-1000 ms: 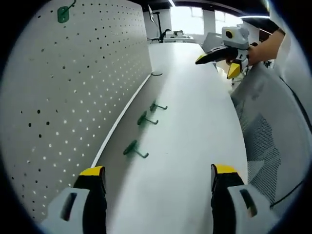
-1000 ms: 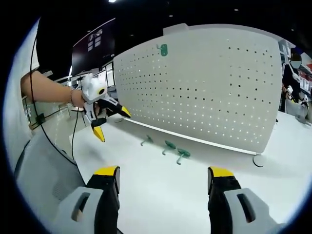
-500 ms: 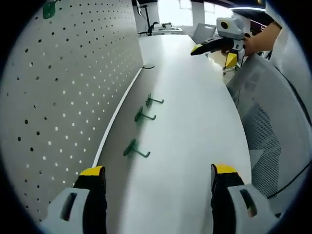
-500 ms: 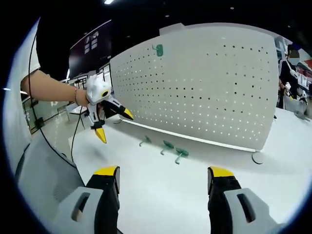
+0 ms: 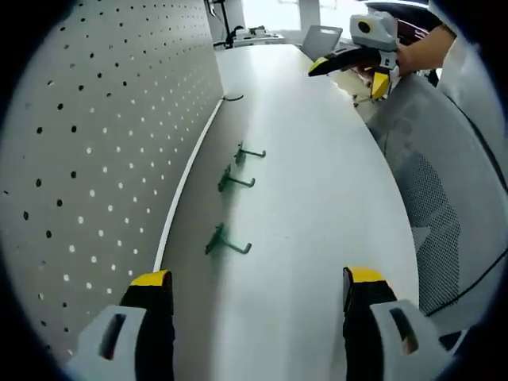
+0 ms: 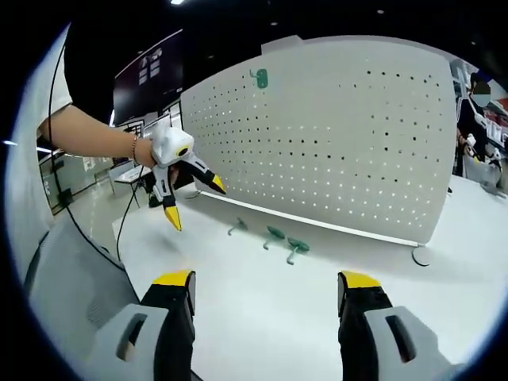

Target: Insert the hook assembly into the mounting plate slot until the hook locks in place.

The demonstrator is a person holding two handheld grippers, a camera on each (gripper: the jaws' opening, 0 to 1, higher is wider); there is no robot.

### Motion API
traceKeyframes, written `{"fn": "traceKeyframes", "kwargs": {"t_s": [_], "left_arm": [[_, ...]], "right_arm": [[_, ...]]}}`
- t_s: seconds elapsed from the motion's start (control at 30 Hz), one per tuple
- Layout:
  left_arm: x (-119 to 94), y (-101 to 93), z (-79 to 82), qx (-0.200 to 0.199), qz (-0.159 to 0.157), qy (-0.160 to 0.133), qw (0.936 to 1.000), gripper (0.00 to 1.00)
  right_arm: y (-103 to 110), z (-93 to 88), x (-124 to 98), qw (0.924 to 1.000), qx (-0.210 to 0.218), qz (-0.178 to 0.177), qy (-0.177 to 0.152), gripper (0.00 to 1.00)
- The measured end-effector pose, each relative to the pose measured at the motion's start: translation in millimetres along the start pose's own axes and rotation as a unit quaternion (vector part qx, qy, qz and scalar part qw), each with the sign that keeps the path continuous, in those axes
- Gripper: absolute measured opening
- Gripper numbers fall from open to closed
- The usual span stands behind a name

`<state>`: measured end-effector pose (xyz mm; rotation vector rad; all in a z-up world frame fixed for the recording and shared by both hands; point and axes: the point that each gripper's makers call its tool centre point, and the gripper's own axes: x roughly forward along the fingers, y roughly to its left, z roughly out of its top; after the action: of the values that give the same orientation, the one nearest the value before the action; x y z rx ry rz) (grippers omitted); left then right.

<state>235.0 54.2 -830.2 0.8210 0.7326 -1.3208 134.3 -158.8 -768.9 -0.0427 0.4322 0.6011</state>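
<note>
Now, taking the white pegboard (image 5: pixel 95 143) as the landmark, in the left gripper view it is standing upright along the left of the white table (image 5: pixel 317 238), and three green hooks are lying in a row on the table just beside its foot: the nearest hook (image 5: pixel 222 240), the middle hook (image 5: pixel 232 180) and the farthest hook (image 5: pixel 246 152), each well apart from the next and none of them touching the board. The left gripper (image 5: pixel 258 290) is pointing along the board's length, its yellow-tipped jaws standing wide apart with nothing between them, hovering short of the nearest hook. Further from the board, at the far right of that view, the right gripper (image 5: pixel 349 70) is showing, held in a person's hand (image 5: pixel 421 55) above the table's edge, its jaws spread and gripping nothing. A grey mesh chair back (image 5: pixel 444 230) is sitting off the table's side away from the board. In the right gripper view, the left gripper (image 6: pixel 190 202) is hanging in the air to the left of the pegboard (image 6: pixel 333 135), carried on a bare forearm (image 6: pixel 87 131), its two jaws splayed open and empty. One green hook (image 6: pixel 259 78) is sitting mounted high on the board's face near its upper left corner. Below the board's bottom edge, the three loose hooks (image 6: pixel 274 238) are lying on the table (image 6: pixel 262 317). The right gripper (image 6: pixel 262 290) is facing the board from well back, its jaws parted wide and holding nothing.
</note>
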Motion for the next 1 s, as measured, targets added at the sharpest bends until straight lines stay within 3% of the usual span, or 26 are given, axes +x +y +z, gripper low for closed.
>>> {"fn": "traceKeyframes", "kwargs": {"t_s": [1.0], "left_arm": [[24,21.3,3.8,0.051,-0.042,0.034,0.9972,0.9]], "right_arm": [[4,-3.9,3,0.9999,-0.007,0.005,0.012,0.72]]}}
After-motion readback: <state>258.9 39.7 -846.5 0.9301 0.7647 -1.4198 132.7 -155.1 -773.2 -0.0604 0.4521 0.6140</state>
